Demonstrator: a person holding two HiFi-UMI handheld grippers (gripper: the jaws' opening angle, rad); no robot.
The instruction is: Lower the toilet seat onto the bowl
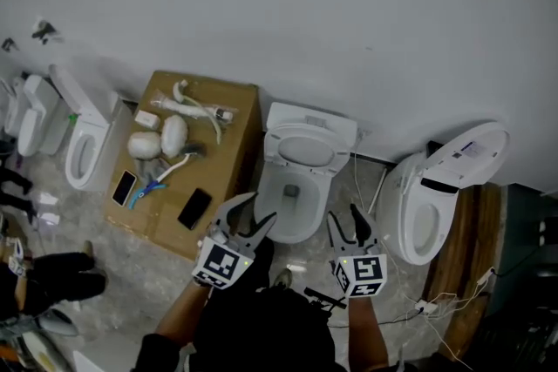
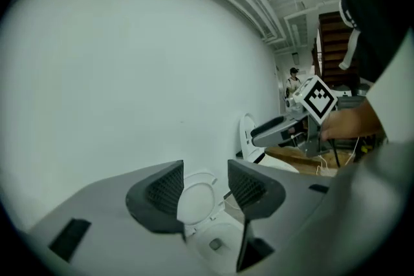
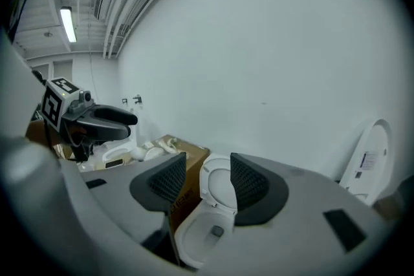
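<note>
Recording toilet seat [image 1: 305,151] as standing raised, leaning back toward the cistern against the white wall [image 1: 349,13], not yet lowered onto the bowl [image 1: 292,203]. Noting the bowl lying open beneath it, facing the person.

Finding left gripper [image 1: 260,209] hovering near the bowl's front left rim, with jaws standing wide apart and gripping nothing. Confirming this in the left gripper view: seeing only the distant seat framed in the gap.

Finding right gripper [image 1: 343,215] hovering near the bowl's front right rim, likewise spread wide and carrying nothing. Confirming in the right gripper view: seeing seat and bowl through the gap, well apart from the pads.

Logging both grippers as pointing toward the toilet, side by side, apart from each other and from the seat.

Noting also:
- cardboard box [image 1: 240,113] standing just beside the toilet on the left, bearing white fittings and a dark phone [image 1: 195,207];
- second toilet [image 1: 436,196] standing to the right, lid raised;
- third toilet [image 1: 83,144] standing beyond the box.
</note>
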